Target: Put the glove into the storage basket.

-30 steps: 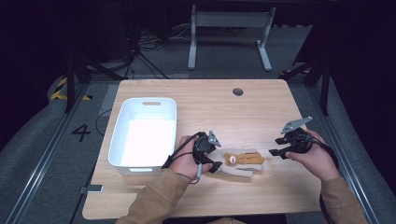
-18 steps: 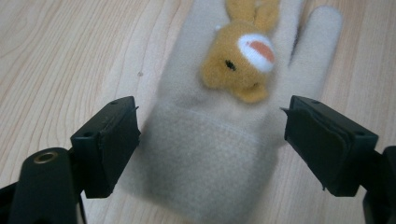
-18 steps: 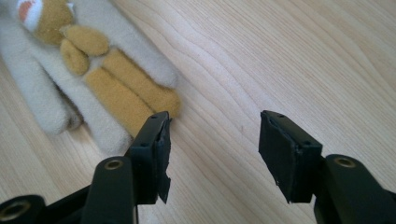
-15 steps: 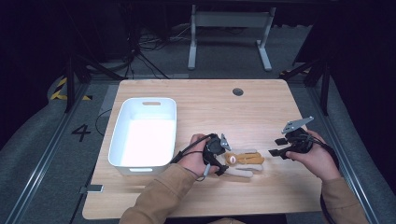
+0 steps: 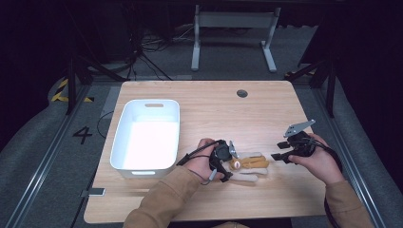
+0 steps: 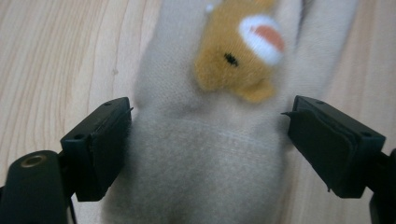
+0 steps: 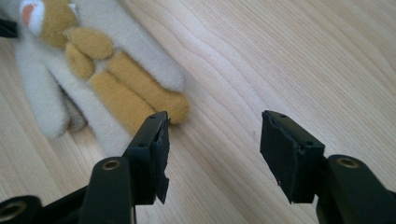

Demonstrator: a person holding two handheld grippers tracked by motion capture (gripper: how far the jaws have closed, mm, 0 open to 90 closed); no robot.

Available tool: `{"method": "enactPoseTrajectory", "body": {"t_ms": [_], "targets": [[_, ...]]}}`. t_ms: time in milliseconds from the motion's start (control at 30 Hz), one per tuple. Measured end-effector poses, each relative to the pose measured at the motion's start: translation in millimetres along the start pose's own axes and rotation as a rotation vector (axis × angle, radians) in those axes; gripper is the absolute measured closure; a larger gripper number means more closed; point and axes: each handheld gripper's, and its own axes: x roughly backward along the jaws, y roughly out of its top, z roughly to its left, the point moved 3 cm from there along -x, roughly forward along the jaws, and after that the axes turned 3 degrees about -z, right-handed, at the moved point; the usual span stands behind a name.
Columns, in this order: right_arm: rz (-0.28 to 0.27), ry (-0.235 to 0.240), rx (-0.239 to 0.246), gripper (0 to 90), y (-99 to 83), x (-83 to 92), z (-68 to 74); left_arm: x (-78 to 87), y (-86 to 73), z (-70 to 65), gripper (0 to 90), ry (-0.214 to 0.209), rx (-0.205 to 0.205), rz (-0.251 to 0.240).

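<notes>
Plush toy (image 5: pixel 248 164) lies flat on the table (image 5: pixel 209 107), at about 6 o'clock of the tabletop, near the front edge. White bin (image 5: pixel 127 145) sits at the toy's 9 o'clock, apart from it, with nothing visible inside.

Left gripper (image 5: pixel 225 160) is down at the toy's head end. In the left gripper view its jaws have just been opening and now stand wide, one on each side of the cream body (image 6: pixel 205 154). The left pad (image 6: pixel 109 144) looks to be at the fabric edge or barely brushing it; the right pad stands clear. Nothing is clamped. The orange-and-white face patch (image 6: pixel 243 51) sits at 12 o'clock, ahead of the jaws.

Right gripper (image 5: pixel 279 151) hovers at the toy's 3 o'clock, jaws spread, holding nothing. In the right gripper view the toy's orange legs (image 7: pixel 135 91) lie at 10 o'clock, just beyond the left jaw.

Risks, as judged from here:
- Soft pile may compress and slide; a close on the wide body could pinch only loose fabric, so the toy sags or drops on lifting.
- Jaws sit low; closing further down could scrape the wood.
- Limp limbs may drag or catch the bin rim if the toy is carried to 9 o'clock.
- Right gripper is close enough to collide if both move in.
</notes>
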Motion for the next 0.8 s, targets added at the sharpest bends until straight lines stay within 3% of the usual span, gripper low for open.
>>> {"method": "enactPoseTrajectory", "body": {"t_ms": [67, 267, 400, 600, 700, 800], "targets": [[0.000, 0.003, 0.002, 42.8, 0.1, -0.4, 0.8, 5.5, 1.0, -1.0, 15.6, -0.007, 0.008, -0.020], [0.003, 0.011, 0.013, 41.7, 1.6, -2.5, 4.1, -2.9, -2.4, -3.9, 14.8, 0.011, -0.043, 0.035], [-0.007, 0.021, 0.021, 41.4, 4.1, -1.4, 7.0, -9.5, -3.1, -2.1, 11.2, 0.001, -0.034, 0.042], [-0.008, 0.022, 0.023, 41.3, 2.9, -1.8, 5.6, -19.2, -5.6, -0.2, 7.9, 0.004, -0.056, 0.091], [-0.007, 0.021, 0.021, 41.2, 2.8, -2.3, 5.5, -22.6, -5.0, -1.3, 3.8, -0.028, -0.042, 0.092], [-0.005, 0.021, 0.020, 41.1, 3.2, -2.6, 6.2, -22.9, -4.4, -0.3, 5.4, -0.038, -0.030, 0.088]]}}
